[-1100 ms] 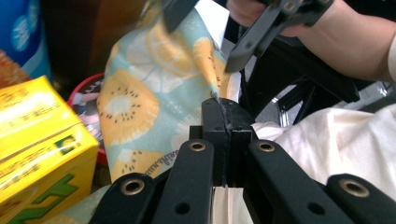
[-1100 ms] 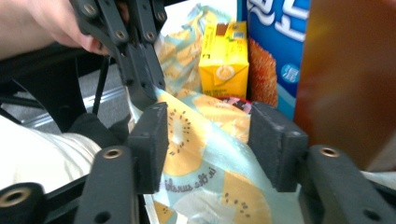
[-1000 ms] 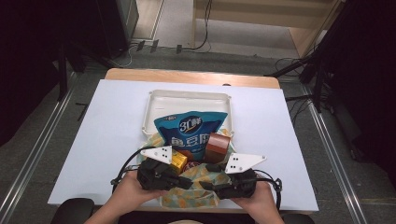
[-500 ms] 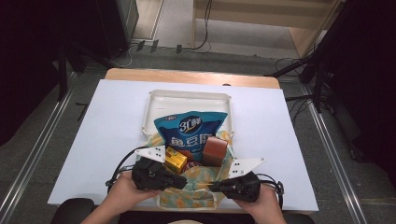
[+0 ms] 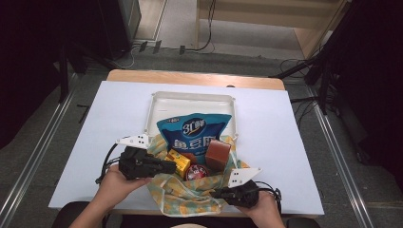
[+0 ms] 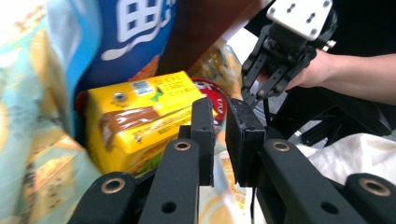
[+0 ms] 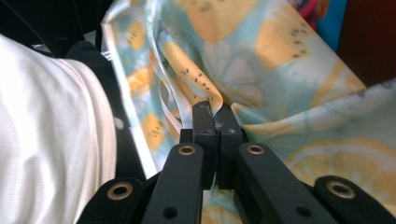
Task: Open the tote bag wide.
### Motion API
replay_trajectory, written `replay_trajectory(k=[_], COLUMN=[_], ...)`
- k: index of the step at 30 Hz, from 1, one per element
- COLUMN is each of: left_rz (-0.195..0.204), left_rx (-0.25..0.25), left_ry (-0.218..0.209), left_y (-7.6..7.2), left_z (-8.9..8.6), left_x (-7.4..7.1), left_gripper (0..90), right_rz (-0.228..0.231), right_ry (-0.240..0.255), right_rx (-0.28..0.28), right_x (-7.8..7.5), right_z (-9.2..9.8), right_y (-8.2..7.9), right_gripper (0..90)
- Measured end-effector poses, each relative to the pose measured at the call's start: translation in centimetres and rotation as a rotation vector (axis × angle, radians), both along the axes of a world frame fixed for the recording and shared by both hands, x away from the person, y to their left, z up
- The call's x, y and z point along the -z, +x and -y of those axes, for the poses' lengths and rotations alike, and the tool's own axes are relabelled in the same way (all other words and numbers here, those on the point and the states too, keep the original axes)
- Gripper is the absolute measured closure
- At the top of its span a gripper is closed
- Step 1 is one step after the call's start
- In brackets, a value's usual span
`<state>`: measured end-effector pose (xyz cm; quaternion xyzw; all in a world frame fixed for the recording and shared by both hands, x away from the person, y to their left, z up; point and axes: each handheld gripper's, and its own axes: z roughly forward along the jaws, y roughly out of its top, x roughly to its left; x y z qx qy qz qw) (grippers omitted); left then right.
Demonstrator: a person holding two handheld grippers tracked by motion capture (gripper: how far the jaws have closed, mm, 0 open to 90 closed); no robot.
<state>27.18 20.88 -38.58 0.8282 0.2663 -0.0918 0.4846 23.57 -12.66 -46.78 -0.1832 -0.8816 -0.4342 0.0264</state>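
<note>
Both forearms come in from the near edge of the table (image 5: pixel 119 109), one on each side of a lemon-print bag (image 5: pixel 190 194) that lies open at that edge. The left hand (image 5: pixel 111 183) grips the left hand-held gripper (image 5: pixel 173 167) roughly level, pointing across toward the bag's contents; its jaws stand slightly apart with a narrow gap, having just opened a little, and nothing is between them. Just past their tips sits a yellow drink carton (image 6: pixel 140 123), with a red-topped can (image 5: pixel 196 172) beside it, a brown box (image 5: pixel 218 153) standing behind, and a blue snack pouch (image 5: pixel 195 130) leaning back over the white tray (image 5: pixel 190 97). The right hand (image 5: pixel 263 209) is lower and nearer the table edge, holding the right hand-held gripper (image 7: pixel 214 114) pointed inward at the bag's near right side. Its jaws are pressed together, pinching a fold of the bag's rim, the fabric bunching up from between the pads. A white sleeve (image 7: pixel 51 140) shows beside it.
</note>
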Motion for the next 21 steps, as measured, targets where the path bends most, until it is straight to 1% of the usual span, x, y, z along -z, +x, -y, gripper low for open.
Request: replay_trajectory(k=[3, 5, 7, 8, 9, 10, 12, 13, 14, 15, 16, 17, 18, 19, 20, 21], left_rz=[0.002, 0.008, 0.011, 0.006, 0.008, 0.011, 0.009, 0.008, 0.008, 0.011, 0.010, 0.007, 0.006, 0.005, 0.005, 0.006], left_rx=[-0.012, -0.020, -0.030, -0.039, -0.043, -0.049, -0.059, -0.066, -0.066, -0.068, -0.075, -0.083, -0.085, -0.088, -0.088, -0.096], left_ry=[-0.010, -0.017, -0.021, -0.026, -0.026, -0.022, -0.022, -0.024, -0.024, -0.025, -0.024, -0.025, -0.022, -0.021, -0.021, -0.014], left_y=[0.2, 0.3, 0.5, 0.6, 0.6, 0.6, 0.7, 0.7, 0.7, 0.8, 0.8, 0.8, 0.8, 0.9, 0.9, 0.9], left_z=[-0.4, -0.7, -1.0, -1.2, -1.4, -1.5, -1.8, -2.1, -2.1, -2.2, -2.3, -2.4, -2.5, -2.8, -2.8, -3.0], left_x=[0.3, 0.4, 0.5, 0.6, 0.6, 0.6, 0.7, 0.6, 0.6, 0.6, 0.6, 0.5, 0.5, 0.4, 0.4, 0.2], left_gripper=[82.0, 82.0, 82.1, 82.0, 82.0, 82.0, 82.0, 82.0, 82.0, 82.0, 81.9, 81.8, 81.8, 81.8, 81.8, 81.8], right_rz=[0.009, -0.005, -0.010, -0.023, -0.023, -0.024, -0.021, -0.021, -0.021, -0.019, -0.020, -0.027, -0.027, -0.026, -0.026, -0.015], right_ry=[0.000, -0.037, -0.042, -0.032, -0.032, -0.021, 0.004, 0.017, 0.017, 0.024, 0.034, 0.065, 0.065, 0.084, 0.084, 0.098], right_rx=[-0.006, -0.010, -0.009, -0.013, -0.013, -0.015, -0.021, -0.025, -0.025, -0.024, -0.024, -0.010, -0.010, 0.002, 0.002, 0.000], right_x=[0.4, 1.1, 1.2, 1.0, 1.0, 0.9, 0.5, 0.2, 0.2, 0.0, -0.3, -0.8, -0.8, -1.4, -1.4, -1.9], right_z=[-0.1, -0.3, -0.3, -0.3, -0.3, -0.2, 0.1, 0.4, 0.4, 0.6, 0.8, 1.3, 1.3, 1.7, 1.7, 2.1], right_y=[0.2, 0.3, 0.3, 0.2, 0.2, 0.2, 0.0, -0.3, -0.3, -0.5, -0.7, -0.9, -0.9, -1.1, -1.1, -1.4], right_gripper=[90.0, 90.0, 90.0, 87.1, 87.1, 86.0, 82.2, 78.0, 78.0, 76.8, 73.4, 70.5, 70.5, 66.9, 66.9, 65.4])
